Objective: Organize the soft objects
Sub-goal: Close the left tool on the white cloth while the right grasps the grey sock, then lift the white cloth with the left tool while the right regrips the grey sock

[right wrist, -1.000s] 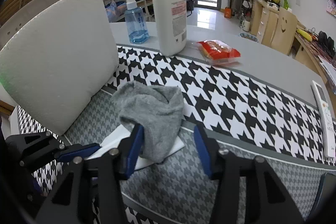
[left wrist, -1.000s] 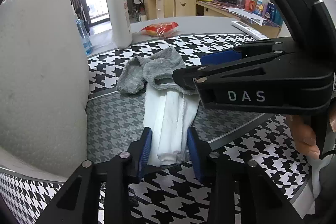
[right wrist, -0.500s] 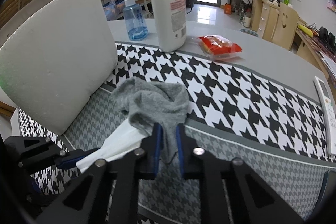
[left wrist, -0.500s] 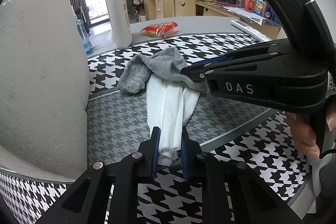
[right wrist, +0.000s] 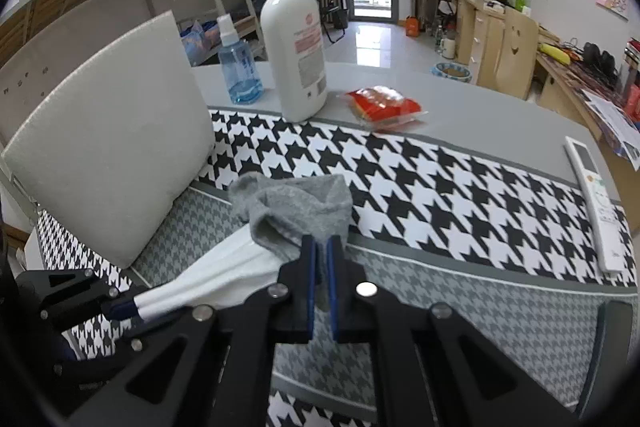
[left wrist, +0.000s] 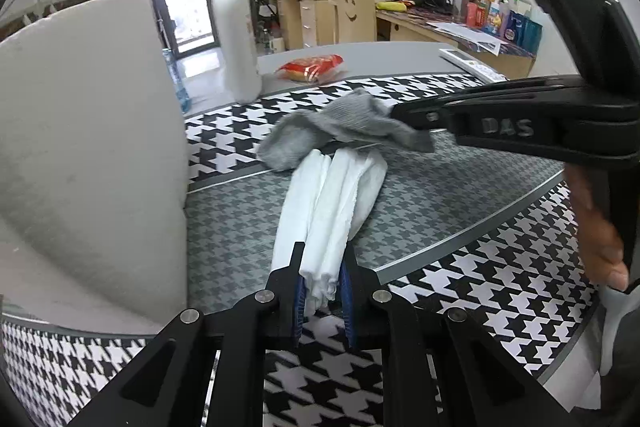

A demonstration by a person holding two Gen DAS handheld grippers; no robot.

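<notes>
A folded white cloth (left wrist: 336, 203) lies on the grey houndstooth mat, and my left gripper (left wrist: 323, 277) is shut on its near end. A grey sock (left wrist: 340, 131) lies across the cloth's far end. My right gripper (right wrist: 321, 255) is shut on the sock's edge and lifts it slightly; it shows from the side in the left wrist view (left wrist: 400, 115). In the right wrist view the grey sock (right wrist: 296, 211) bunches ahead of the fingers, the white cloth (right wrist: 224, 275) runs left to the left gripper (right wrist: 128, 305).
A white foam block (left wrist: 80, 147) stands on the left, close to the cloth. A white pump bottle (right wrist: 294, 55), a blue spray bottle (right wrist: 238, 67) and a red snack packet (right wrist: 382, 105) sit at the back. A remote control (right wrist: 596, 211) lies on the right.
Both grippers have closed: the left on the white cloth's end, the right on the grey sock. The sock has been lifted and pulled to the right, off the cloth.
</notes>
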